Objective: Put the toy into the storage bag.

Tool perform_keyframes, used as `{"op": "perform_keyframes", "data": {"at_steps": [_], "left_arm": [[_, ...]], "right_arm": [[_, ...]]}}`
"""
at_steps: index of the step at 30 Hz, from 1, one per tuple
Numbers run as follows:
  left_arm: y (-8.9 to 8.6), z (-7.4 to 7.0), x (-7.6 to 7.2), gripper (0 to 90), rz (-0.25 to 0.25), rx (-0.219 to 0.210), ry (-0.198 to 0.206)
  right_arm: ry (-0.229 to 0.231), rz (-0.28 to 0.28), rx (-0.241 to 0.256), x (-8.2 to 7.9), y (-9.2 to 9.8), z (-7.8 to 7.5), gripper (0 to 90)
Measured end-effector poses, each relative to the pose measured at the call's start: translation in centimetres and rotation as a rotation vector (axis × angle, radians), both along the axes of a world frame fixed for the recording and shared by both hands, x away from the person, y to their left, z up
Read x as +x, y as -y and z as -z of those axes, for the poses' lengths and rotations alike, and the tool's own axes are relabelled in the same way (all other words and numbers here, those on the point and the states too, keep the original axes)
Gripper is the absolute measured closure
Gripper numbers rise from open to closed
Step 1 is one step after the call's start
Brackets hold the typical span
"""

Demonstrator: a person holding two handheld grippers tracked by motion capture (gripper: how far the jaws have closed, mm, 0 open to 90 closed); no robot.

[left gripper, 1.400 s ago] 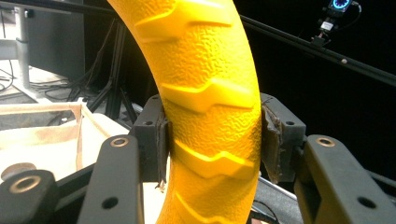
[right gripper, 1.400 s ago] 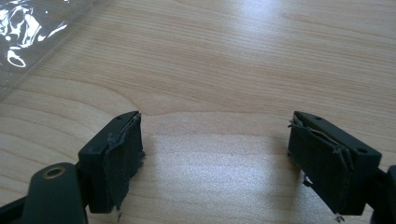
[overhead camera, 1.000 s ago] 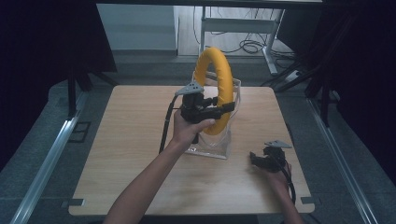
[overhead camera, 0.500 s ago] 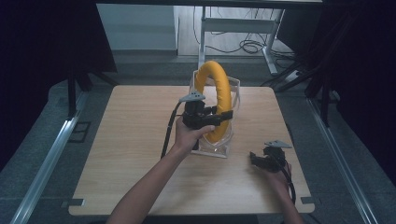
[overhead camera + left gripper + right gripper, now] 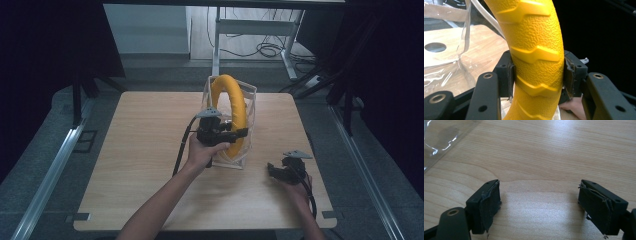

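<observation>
A yellow ridged ring (image 5: 232, 107) stands upright inside a clear plastic bag (image 5: 246, 150) near the middle of the wooden table (image 5: 145, 150). My left gripper (image 5: 239, 134) is shut on the ring's lower right side; in the left gripper view the ring (image 5: 536, 50) is pinched between both pads at my left gripper (image 5: 537, 75). My right gripper (image 5: 272, 169) rests low over the table at the front right, apart from the bag. Its jaws stand wide open over bare wood at my right gripper (image 5: 539, 205), with nothing between them.
A corner of the clear bag (image 5: 439, 137) lies to the upper left in the right gripper view. A metal desk frame (image 5: 250, 25) and cables sit on the floor beyond the table's far edge. Rails run along both sides of the table.
The left gripper has lowered the ring deeper into the bag, moving down and slightly toward the near edge. The right gripper has stayed in place.
</observation>
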State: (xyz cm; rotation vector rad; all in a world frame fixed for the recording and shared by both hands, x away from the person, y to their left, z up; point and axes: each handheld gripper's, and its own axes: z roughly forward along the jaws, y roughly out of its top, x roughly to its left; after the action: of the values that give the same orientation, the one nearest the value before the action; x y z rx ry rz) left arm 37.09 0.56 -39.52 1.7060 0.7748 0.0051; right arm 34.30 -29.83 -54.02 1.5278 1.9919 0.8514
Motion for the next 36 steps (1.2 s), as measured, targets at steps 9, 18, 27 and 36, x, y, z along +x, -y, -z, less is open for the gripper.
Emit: {"op": "perform_keyframes", "data": {"at_steps": [9, 18, 27, 36], "left_arm": [[-0.1, 0.5, -0.4, 50.3, 0.001, 0.017, -0.011], [0.1, 0.6, -0.4, 46.6, -0.002, 0.037, -0.016], [-0.6, 0.6, -0.5, 37.7, -0.02, -0.007, -0.032], [-3.4, -0.2, -1.5, 35.4, -0.056, -0.02, 0.013]], "right_arm": [[-0.001, 0.0, -0.002, 0.0, 0.0, 0.0, 18.1], [-0.002, -0.001, -0.001, 0.0, 0.0, 0.0, 18.1], [-0.003, -0.001, 0.002, 0.0, 0.0, 0.0, 18.2], [-0.002, -0.002, 0.0, 0.0, 0.0, 0.0, 18.1]]}}
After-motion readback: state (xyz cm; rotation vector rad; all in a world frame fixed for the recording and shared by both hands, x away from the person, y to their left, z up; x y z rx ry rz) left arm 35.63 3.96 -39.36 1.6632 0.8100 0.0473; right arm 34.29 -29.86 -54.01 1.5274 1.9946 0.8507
